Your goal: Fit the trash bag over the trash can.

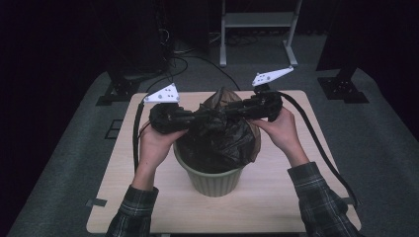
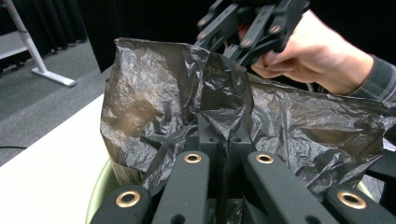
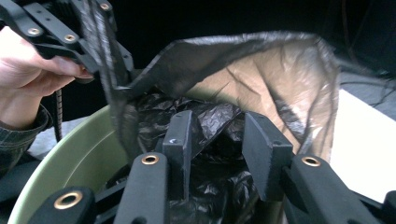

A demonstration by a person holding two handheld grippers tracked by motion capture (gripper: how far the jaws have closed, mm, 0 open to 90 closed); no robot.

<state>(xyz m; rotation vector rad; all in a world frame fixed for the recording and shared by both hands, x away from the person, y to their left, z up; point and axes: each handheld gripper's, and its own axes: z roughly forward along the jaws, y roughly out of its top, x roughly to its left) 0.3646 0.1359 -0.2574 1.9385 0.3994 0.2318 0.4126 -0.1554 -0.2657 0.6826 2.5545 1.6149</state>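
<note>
Left gripper (image 2: 219, 140) jaws clamped on black bag film (image 2: 187, 93) above green bin (image 3: 84, 154); right gripper (image 3: 217, 140) jaws apart, crumpled film between them, unpinched.

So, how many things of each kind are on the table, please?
Green bin: 1
Black plastic bag: 1
Grippers: 2, the left gripper shut on the bag, the right gripper open
Total: 4

My left tool (image 1: 197, 117) is clamped tight, tips pointing to 3 o'clock; my right tool (image 1: 232, 111) faces it toward 9 o'clock, jaws parted.
</note>
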